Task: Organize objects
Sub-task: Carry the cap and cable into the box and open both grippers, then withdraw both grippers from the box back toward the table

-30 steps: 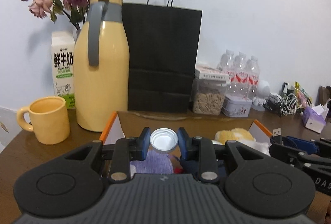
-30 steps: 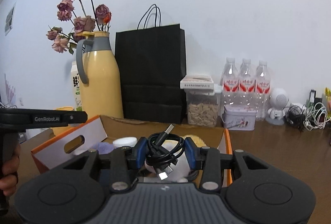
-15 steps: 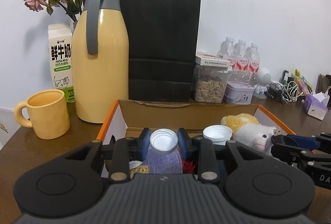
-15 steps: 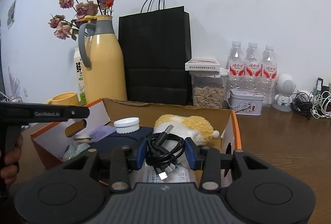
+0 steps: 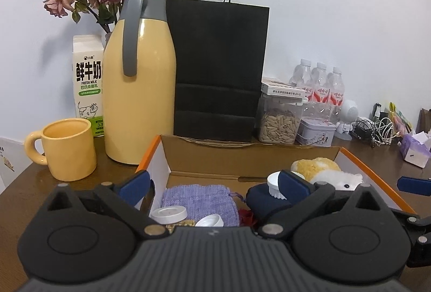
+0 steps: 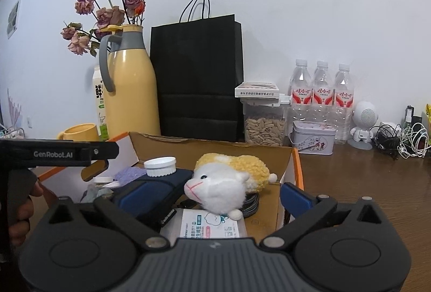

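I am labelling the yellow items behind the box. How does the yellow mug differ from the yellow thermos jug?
The yellow mug is short and squat; the yellow thermos jug is much taller with a narrowing neck. The mug is open at the top, while the jug carries a grey collar and a lid. The mug's handle is yellow like its body; the jug's handle is grey. Both stand upright on the wooden table, left of the cardboard box.
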`<control>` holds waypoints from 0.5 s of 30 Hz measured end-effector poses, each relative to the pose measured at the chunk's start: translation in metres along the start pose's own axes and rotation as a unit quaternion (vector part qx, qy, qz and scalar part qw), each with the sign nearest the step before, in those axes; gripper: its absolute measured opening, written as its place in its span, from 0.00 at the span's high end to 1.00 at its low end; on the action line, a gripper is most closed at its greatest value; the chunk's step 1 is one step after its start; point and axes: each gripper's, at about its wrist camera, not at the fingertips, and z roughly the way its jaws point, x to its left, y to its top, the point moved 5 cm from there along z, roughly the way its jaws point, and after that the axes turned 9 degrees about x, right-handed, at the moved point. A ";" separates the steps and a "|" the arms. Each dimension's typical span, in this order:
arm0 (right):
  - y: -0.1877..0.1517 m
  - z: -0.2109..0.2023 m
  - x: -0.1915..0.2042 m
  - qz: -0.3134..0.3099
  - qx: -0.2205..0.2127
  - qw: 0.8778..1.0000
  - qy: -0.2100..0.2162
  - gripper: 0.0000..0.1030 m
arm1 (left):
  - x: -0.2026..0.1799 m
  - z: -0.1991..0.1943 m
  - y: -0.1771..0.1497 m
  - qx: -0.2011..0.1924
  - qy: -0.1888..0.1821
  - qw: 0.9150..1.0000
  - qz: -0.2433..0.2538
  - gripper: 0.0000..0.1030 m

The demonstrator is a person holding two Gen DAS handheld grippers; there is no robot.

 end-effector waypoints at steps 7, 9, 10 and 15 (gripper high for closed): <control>0.000 0.000 0.000 0.000 0.000 1.000 -0.002 0.00 | -0.001 0.001 -0.001 0.002 -0.001 1.000 0.000 0.00; 0.000 0.000 0.000 0.000 0.000 1.000 -0.002 0.00 | -0.001 0.001 -0.001 0.002 -0.001 1.000 -0.001 0.00; 0.000 0.000 0.000 0.000 0.000 1.000 -0.002 0.00 | -0.001 0.001 -0.001 0.002 -0.001 1.000 -0.001 0.00; 0.000 -0.001 0.001 -0.001 -0.003 1.000 -0.002 0.00 | -0.002 -0.001 -0.001 -0.004 -0.002 1.000 -0.002 0.00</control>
